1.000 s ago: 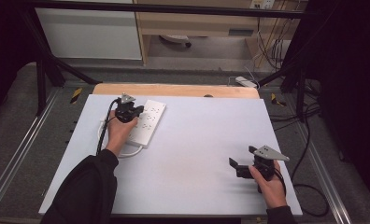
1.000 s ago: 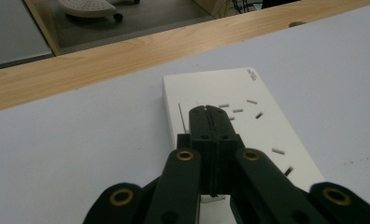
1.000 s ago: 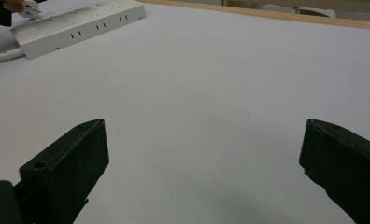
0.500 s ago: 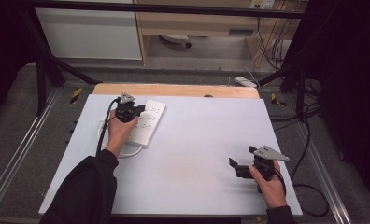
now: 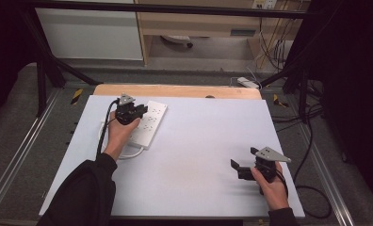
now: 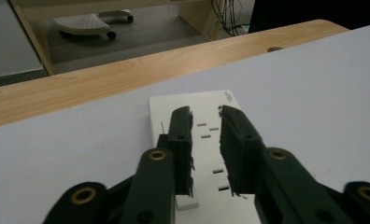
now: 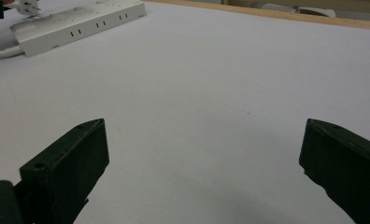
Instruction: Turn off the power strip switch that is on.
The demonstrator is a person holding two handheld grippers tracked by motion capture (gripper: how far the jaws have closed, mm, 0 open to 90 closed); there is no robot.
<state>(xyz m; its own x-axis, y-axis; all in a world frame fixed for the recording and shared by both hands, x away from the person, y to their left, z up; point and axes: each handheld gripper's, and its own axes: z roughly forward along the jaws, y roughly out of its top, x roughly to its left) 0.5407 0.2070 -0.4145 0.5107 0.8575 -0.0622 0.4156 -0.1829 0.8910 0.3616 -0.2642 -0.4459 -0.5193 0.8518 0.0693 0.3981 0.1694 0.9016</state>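
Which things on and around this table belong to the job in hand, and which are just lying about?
In the job: left gripper, power strip, its white cable.
Lying about: right gripper, second power strip on the floor, wheeled base.

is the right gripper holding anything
No: in the right gripper view the right gripper has its jaws wide apart with only bare white table between them.
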